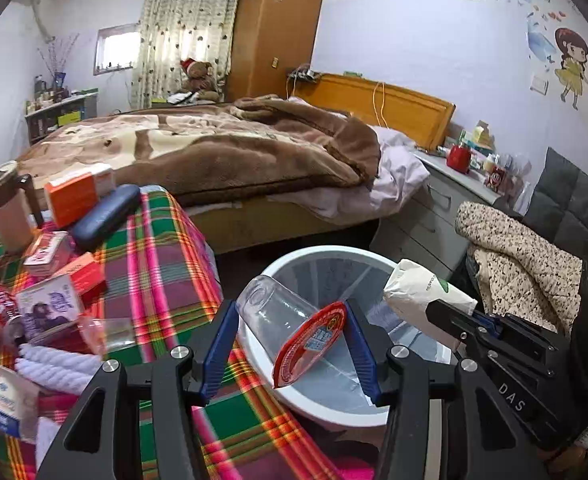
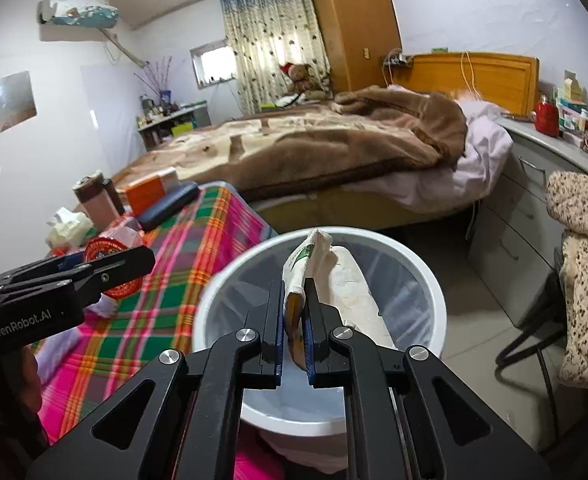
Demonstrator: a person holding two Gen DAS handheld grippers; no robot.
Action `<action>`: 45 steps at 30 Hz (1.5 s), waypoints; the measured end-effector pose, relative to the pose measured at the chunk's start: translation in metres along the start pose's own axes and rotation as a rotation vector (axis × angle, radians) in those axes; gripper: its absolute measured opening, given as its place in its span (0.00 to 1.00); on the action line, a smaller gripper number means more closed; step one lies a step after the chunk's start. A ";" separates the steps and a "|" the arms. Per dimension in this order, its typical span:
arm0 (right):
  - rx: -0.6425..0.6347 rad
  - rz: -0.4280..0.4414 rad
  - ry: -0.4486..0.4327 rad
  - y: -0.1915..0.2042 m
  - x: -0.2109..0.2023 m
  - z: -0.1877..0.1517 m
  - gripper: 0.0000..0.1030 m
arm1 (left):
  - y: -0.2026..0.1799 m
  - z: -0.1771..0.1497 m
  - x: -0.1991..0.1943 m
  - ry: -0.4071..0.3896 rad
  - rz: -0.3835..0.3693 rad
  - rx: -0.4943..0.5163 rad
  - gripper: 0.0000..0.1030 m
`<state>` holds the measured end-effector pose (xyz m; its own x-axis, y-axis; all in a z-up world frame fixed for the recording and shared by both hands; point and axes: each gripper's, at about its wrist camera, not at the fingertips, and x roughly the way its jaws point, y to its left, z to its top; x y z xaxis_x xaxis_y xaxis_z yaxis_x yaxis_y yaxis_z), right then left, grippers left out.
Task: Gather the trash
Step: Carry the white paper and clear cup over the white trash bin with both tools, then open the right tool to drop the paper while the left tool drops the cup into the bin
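At the left of the left wrist view, a table under a plaid cloth (image 1: 161, 264) is crowded with boxes, an orange box (image 1: 75, 196), a dark blue case (image 1: 105, 216) and a brown tumbler (image 1: 7, 208). At lower centre, the left gripper (image 1: 289, 344) is closed on a clear plastic cup (image 1: 277, 320) with a red peel-back lid (image 1: 312, 344); its blue pads press the cup's sides, and the cup is tilted with its base toward the upper left, over the near rim of the white trash bin (image 1: 285, 268). To the right in that frame, the right gripper (image 1: 434, 304) enters from the lower right, pinching a crumpled white paper bag (image 1: 418, 288) over the bin's right rim.

In the right wrist view, the left gripper shows at the left edge with the red lid between its fingers, over the cloth. At centre, the right gripper's jaws are clamped tight on the bag's folded edge, the bag hanging over the bin's opening. A bed (image 2: 314, 148) fills the background, and a speckled quilted garment (image 2: 586, 280) hangs at the right edge.
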<state>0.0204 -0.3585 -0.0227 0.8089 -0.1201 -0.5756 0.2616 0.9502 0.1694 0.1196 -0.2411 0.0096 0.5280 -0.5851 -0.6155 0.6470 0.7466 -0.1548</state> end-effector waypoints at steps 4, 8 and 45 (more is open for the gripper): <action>0.016 -0.021 0.024 -0.010 0.006 -0.002 0.08 | -0.012 0.004 0.018 0.019 -0.004 0.025 0.52; 0.023 -0.027 0.041 -0.017 0.009 -0.004 0.09 | -0.014 0.004 0.032 0.045 -0.024 0.027 0.52; -0.018 0.108 0.003 0.046 -0.008 -0.001 0.52 | 0.078 -0.033 -0.082 -0.084 0.182 -0.122 0.73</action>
<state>0.0254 -0.3138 -0.0113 0.8302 -0.0158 -0.5573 0.1634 0.9626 0.2161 0.1080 -0.1244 0.0223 0.6773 -0.4581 -0.5757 0.4685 0.8719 -0.1426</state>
